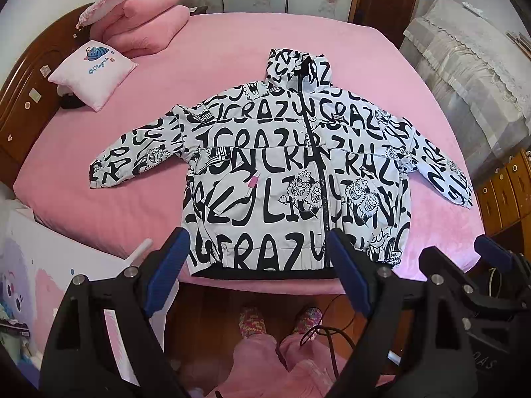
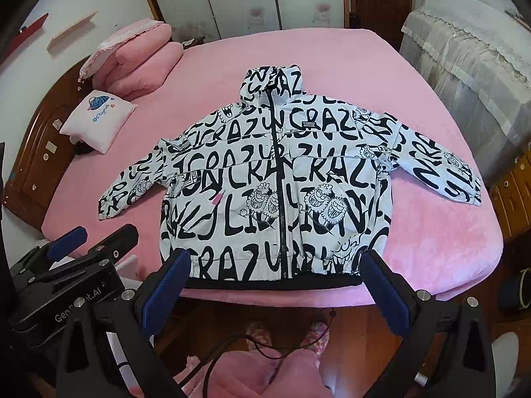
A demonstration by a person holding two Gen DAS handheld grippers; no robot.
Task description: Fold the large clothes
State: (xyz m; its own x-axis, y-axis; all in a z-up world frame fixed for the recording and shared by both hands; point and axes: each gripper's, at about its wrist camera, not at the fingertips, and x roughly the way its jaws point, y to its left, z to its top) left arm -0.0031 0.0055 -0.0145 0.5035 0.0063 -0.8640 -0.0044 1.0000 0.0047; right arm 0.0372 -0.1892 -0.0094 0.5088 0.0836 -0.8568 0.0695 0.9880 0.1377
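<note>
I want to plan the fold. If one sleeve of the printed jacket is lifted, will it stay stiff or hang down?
The jacket lies flat and creased on the bed, so its sleeve would probably droop. The fabric looks smooth, perhaps slippery.

The jacket [image 1: 292, 172] is white, covered in fat black lettering and small black-outlined cartoon figures, with a black zip [image 1: 318, 165] down the front, a black hem band and a small pink tab [image 1: 254, 181] on one pocket. The bed [image 1: 205, 49] wears a plain pink sheet. A pale pink cushion [image 1: 91, 73] shows a blue embroidered picture, and the folded quilt [image 1: 146, 23] behind it is deeper pink. The headboard [image 1: 23, 99] is dark reddish-brown wood. Each gripper [image 2: 275, 285] is black with blue pads [image 2: 166, 293]. The person's slippers [image 1: 252, 320] are knitted in mixed pink, yellow and green.
</note>
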